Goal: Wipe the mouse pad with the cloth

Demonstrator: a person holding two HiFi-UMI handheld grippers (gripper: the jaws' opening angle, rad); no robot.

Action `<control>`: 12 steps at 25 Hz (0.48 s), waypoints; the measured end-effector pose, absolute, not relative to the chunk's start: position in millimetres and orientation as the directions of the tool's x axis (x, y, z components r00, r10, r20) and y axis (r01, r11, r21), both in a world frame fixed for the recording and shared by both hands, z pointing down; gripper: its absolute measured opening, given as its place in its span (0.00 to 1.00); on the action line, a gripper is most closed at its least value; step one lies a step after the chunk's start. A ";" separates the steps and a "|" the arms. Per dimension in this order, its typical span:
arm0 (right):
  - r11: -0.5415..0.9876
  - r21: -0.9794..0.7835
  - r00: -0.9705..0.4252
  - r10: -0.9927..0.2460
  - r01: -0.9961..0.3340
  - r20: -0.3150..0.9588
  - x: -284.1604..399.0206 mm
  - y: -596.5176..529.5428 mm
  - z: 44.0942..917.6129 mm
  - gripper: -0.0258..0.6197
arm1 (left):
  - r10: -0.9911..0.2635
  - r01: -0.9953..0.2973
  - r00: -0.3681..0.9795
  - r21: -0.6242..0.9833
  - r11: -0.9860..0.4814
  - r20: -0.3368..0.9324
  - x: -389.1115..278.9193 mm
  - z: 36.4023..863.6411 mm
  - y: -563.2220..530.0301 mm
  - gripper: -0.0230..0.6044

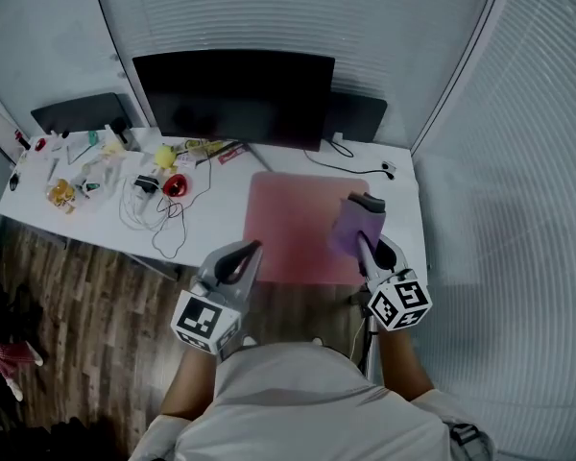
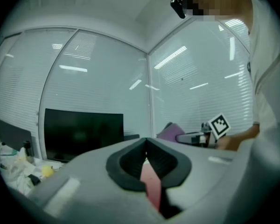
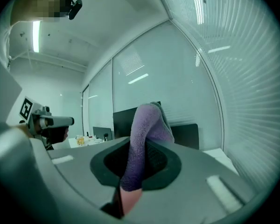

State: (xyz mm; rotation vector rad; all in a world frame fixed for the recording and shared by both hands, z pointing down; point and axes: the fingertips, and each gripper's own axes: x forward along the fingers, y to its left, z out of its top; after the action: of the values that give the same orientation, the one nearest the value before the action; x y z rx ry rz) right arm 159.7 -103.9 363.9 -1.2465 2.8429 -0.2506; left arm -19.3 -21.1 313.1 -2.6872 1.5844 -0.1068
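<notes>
Pink mouse pad (image 1: 293, 229): flat, with four corners, lying on the white counter (image 1: 211, 221) right up to the near edge. Purple cloth (image 1: 348, 227): soft, fuzzy, bunched up, pinched in the right tool (image 1: 365, 209), poking up past the tips, over the right side of the pad.

Dim, cool cast. Strip-light glare (image 2: 170, 57) on glass wall (image 2: 102, 87) above left gripper (image 2: 146, 143); fisheye corners black; near jaws soft-focus.
</notes>
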 end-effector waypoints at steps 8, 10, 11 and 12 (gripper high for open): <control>0.649 -0.120 -0.656 -0.754 -0.752 0.031 139.5 -102.4 335.0 0.11 | -0.886 -0.886 0.463 -0.007 -0.463 0.020 -51.8 311.0 -16.7 0.04; 0.648 -0.110 -0.655 -0.754 -0.754 0.045 137.4 -102.9 339.5 0.11 | -0.884 -0.885 0.466 0.006 -0.466 0.017 -54.2 313.9 -19.1 0.04; 0.646 -0.106 -0.653 -0.756 -0.756 0.053 137.6 -103.0 342.8 0.11 | -0.883 -0.883 0.469 0.014 -0.469 0.017 -54.5 316.0 -20.2 0.04; 0.642 -0.104 -0.649 -0.758 -0.760 0.061 138.9 -103.0 346.1 0.11 | -0.882 -0.882 0.472 0.020 -0.472 0.017 -54.0 318.4 -21.0 0.04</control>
State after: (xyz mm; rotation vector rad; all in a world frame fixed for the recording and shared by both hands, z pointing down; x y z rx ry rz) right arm 138.9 -103.0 346.1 -1.3205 2.8572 -0.1901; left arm -54.0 -21.0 318.4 -2.7172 1.6278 -0.0066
